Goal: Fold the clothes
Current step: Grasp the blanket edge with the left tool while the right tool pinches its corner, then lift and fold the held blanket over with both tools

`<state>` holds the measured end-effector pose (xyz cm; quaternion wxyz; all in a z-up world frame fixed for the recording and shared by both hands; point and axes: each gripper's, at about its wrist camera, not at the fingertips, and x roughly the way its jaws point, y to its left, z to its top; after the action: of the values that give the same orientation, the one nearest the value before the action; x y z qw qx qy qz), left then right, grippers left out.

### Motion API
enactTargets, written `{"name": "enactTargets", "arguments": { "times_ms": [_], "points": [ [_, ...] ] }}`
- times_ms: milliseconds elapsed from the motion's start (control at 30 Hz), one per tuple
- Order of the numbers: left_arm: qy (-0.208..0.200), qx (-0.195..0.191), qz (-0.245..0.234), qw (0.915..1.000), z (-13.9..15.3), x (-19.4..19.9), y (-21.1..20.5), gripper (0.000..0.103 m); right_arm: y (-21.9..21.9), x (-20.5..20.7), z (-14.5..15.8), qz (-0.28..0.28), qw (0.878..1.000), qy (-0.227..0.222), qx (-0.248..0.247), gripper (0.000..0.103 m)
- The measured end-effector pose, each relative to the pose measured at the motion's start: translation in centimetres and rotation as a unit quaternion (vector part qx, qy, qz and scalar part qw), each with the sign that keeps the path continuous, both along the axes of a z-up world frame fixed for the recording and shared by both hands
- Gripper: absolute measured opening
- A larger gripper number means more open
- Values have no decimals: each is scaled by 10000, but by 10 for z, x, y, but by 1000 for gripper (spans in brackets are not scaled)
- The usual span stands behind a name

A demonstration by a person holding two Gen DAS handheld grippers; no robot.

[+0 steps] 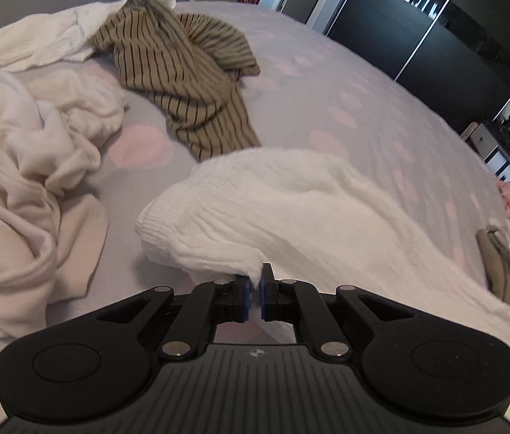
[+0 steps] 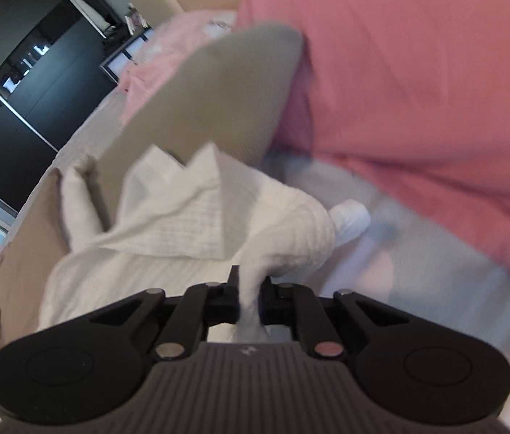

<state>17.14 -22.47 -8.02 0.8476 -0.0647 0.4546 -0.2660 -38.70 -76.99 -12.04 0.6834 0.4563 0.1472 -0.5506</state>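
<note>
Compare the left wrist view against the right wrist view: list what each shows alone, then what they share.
Left wrist only: a striped brown garment and a cream clothes pile on the bed.
Right wrist only: a large pink fabric and a tan cushion.
Both: the white textured garment, pinched by the left gripper and the right gripper.

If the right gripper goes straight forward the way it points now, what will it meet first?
The right gripper has its jaws shut on the white garment, so bunched white cloth lies directly ahead of it. Past that, a tan cushion and pink fabric seem next, though blur leaves depth uncertain.
</note>
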Motion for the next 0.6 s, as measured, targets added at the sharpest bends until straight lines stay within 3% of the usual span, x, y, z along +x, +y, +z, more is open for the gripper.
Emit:
{"name": "enactTargets", "arguments": {
  "times_ms": [167, 333, 600],
  "points": [
    [-164, -174, -22, 9997, 33, -2, 19, 3, 20, -8, 35, 149, 9996, 233, -94, 9],
    [-328, -42, -232, 9992, 61, -11, 42, 3, 51, -26, 69, 302, 9974, 659, 35, 9],
    [-145, 174, -413, 9989, 76, -30, 103, 3, 110, -61, 71, 672, 9864, 1273, 792, 9]
  ]
}}
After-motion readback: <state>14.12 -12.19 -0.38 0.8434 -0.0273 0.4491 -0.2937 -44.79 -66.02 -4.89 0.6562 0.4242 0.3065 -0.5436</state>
